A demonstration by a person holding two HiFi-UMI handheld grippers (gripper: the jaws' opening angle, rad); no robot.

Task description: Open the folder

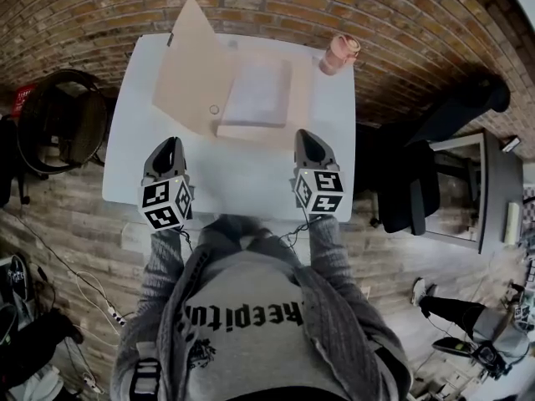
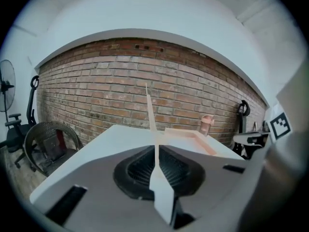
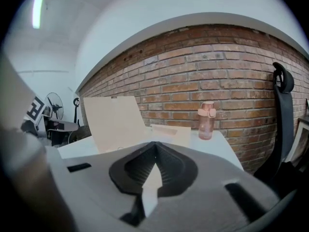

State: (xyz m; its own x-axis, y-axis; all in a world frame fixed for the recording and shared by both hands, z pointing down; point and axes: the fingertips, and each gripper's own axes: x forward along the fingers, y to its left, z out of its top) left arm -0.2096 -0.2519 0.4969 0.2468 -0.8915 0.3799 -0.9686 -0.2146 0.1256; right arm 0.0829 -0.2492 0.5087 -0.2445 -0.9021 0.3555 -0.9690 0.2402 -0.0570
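Thin, flat beige card folder [image 1: 194, 73], half-open, on smooth white rectangular table [image 1: 242, 178]

A bare strip of the white rectangular table [image 1: 238, 182] is lying open along its near edge. The beige cardboard folder [image 1: 299, 98] is taking up the far middle, and its raised cover [image 1: 191, 65] is standing tilted like a wall on the left. A pink plastic bottle [image 1: 338, 54] is blocking the far right corner. A dark round wicker chair [image 1: 60, 119] is crowding the table's left side, and a black office chair [image 1: 418, 161] is crowding the right.
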